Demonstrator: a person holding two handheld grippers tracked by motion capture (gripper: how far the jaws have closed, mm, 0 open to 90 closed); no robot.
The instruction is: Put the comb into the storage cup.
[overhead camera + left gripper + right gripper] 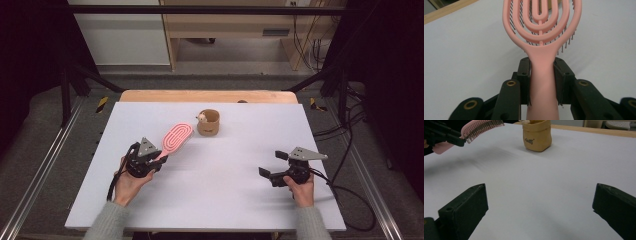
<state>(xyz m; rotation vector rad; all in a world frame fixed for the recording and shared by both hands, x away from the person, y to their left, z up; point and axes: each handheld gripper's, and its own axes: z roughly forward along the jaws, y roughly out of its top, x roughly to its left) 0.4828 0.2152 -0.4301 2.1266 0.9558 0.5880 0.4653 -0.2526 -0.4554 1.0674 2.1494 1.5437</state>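
Observation:
A pink hairbrush with an open looped head is held above the white table, bristles down. My left gripper is shut on its handle, both jaws pressed against the sides. The brush head points toward a small tan paper-like pot at the back middle of the table, with something pale at its rim. My right gripper rests open at the right front, nothing between its jaws, and looks across the table at the pot.
The white table top lies over a wooden table whose far edge shows behind it. Black frame posts and cables stand at both sides. A cable trails from my right gripper off the table's right edge.

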